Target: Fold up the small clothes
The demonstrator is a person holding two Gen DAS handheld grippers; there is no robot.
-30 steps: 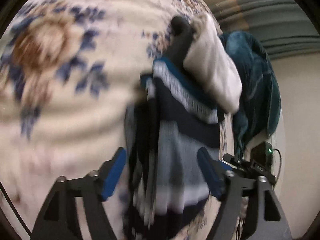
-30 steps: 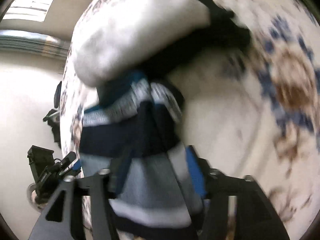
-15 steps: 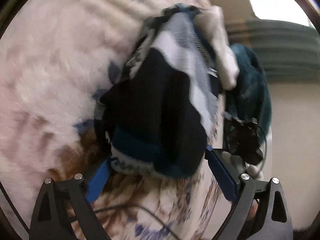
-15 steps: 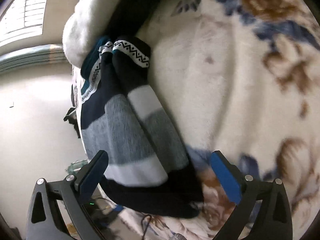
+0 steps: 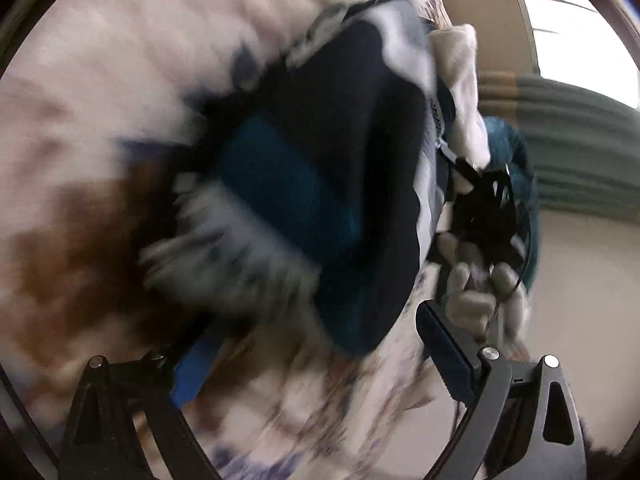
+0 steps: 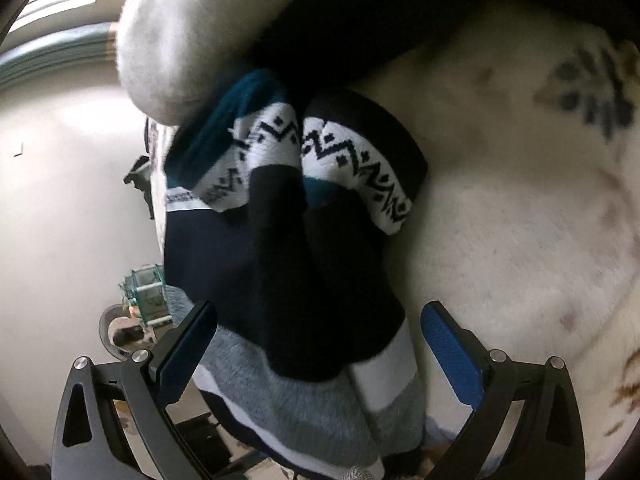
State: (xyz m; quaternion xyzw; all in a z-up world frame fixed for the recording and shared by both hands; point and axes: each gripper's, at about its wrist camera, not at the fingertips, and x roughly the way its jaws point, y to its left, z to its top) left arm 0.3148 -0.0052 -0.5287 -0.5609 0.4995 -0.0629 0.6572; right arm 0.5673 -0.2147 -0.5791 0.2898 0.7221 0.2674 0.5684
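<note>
A pair of striped socks (image 6: 288, 248), navy, grey, white and teal with a zigzag band, lies folded over on the floral blanket (image 6: 520, 200). In the left wrist view the socks (image 5: 320, 184) are blurred, cuff end doubled back. My left gripper (image 5: 316, 344) is open, its jaws either side of the sock's near end. My right gripper (image 6: 320, 344) is open, jaws wide around the grey and white end of the socks. Neither pad grips fabric. A white fluffy garment (image 6: 180, 32) and a black one (image 6: 360, 12) lie just beyond the socks.
A teal garment (image 5: 516, 168) lies past the white one in the left wrist view. A gloved hand on the other gripper (image 5: 480, 288) shows at the right. The blanket's edge drops off at the left of the right wrist view, with floor clutter (image 6: 140, 300) below.
Both grippers let go of the socks and opened. The sock's cuff end was folded back over the rest. Both cameras moved closer to the socks.
</note>
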